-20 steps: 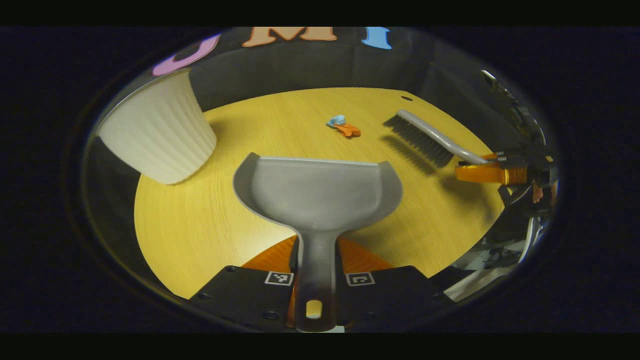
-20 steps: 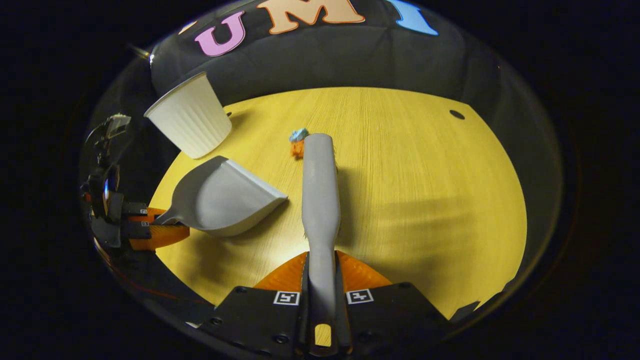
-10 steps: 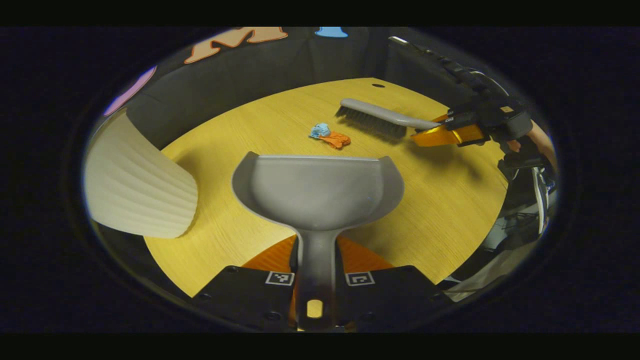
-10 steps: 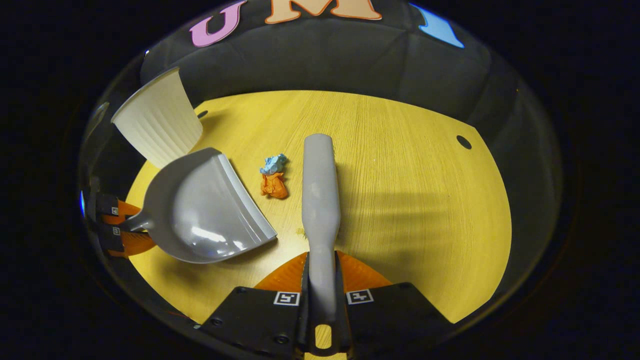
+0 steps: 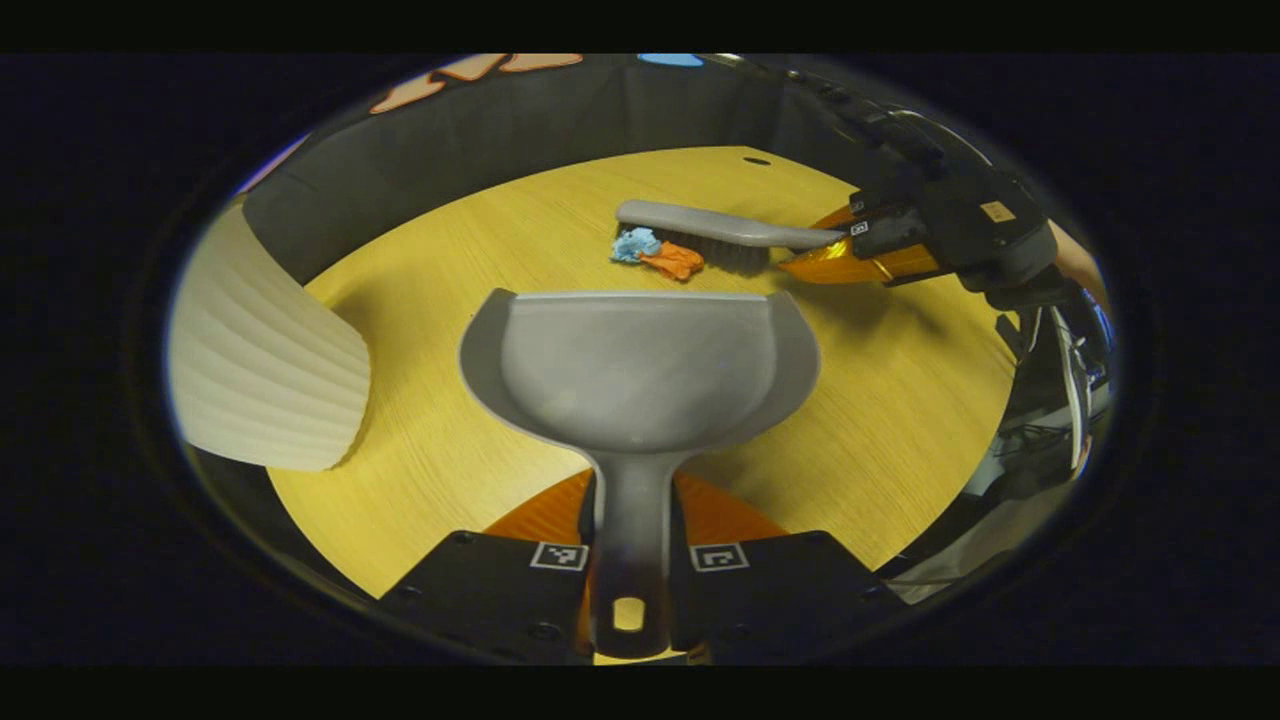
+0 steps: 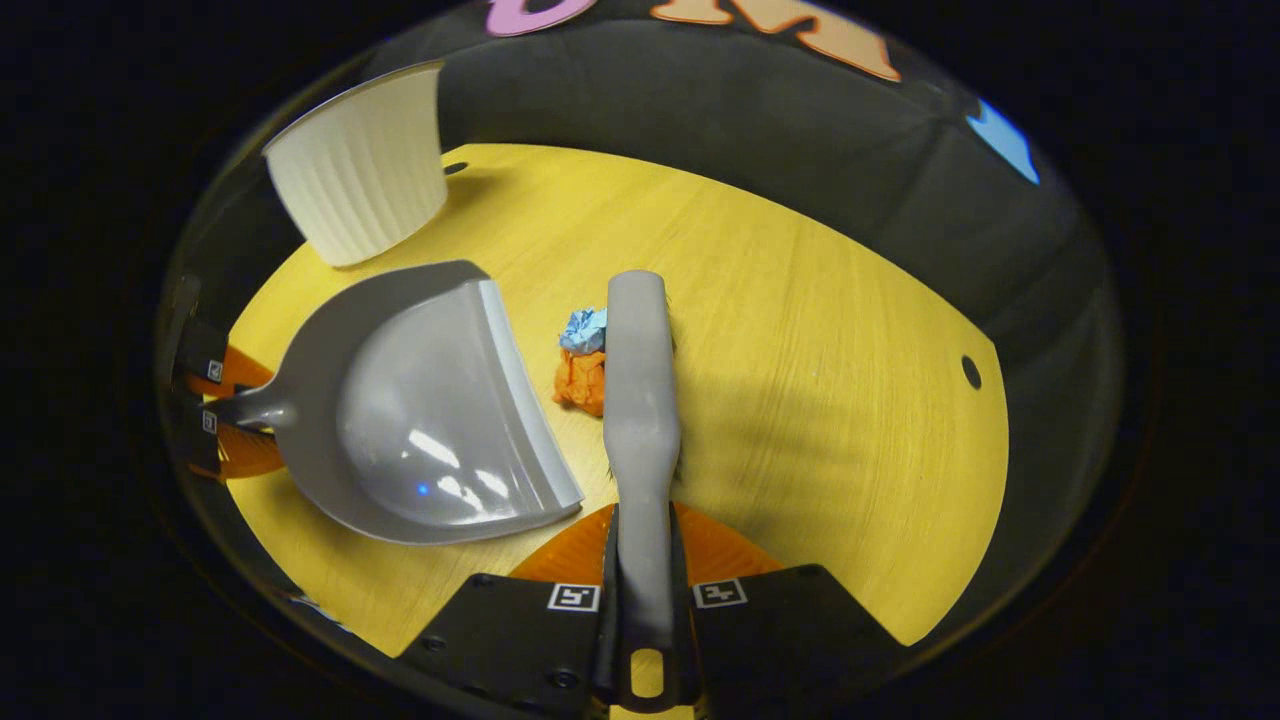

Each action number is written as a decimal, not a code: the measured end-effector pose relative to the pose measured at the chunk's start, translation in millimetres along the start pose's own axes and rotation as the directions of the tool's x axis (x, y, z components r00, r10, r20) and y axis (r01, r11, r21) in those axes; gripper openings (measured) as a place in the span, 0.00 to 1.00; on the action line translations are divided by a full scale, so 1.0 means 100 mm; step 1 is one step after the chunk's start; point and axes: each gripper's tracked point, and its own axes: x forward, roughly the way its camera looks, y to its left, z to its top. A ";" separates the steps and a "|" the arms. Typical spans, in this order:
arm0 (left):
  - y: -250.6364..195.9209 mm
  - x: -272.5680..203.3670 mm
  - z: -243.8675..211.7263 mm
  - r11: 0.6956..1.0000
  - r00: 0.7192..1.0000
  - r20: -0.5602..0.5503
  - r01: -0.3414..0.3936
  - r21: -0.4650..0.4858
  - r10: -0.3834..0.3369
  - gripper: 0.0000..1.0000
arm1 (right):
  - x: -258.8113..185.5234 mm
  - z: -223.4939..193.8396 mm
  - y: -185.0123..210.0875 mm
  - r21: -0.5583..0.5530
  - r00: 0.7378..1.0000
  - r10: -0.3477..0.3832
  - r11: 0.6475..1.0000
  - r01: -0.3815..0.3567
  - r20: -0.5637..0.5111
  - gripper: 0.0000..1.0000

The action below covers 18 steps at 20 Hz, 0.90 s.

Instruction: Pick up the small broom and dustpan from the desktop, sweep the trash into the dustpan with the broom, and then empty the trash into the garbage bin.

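Two hand-held grippers clamped, left [image 5: 630, 520] on dustpan [image 5: 637, 365], right [image 6: 645, 540] on broom [image 6: 640, 370]

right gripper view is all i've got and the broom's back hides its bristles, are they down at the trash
observer: Yes. In the left gripper view the broom bristles sit right behind the orange scrap and the blue scrap, apparently touching them.
operator: dustpan gripped ok
observer: The left gripper has both fingers pressed on the dustpan handle.
operator: pan lined up
observer: Its open lip faces the scraps squarely, with a strip of bare table between.
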 end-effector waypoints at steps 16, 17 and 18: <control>-0.01 0.05 0.09 0.986 0.986 0.169 0.021 -0.168 0.008 0.24 | -0.51 0.14 0.31 -0.104 0.985 0.142 0.986 -0.132 0.093 0.18; -0.03 0.07 0.10 0.980 0.980 0.200 0.030 -0.198 0.010 0.24 | -0.54 0.14 0.30 -0.072 0.984 0.135 0.989 -0.127 0.117 0.18; -0.04 0.08 0.11 0.973 0.974 0.228 0.044 -0.227 0.010 0.24 | -0.57 0.16 0.29 -0.037 0.982 0.130 0.991 -0.126 0.139 0.18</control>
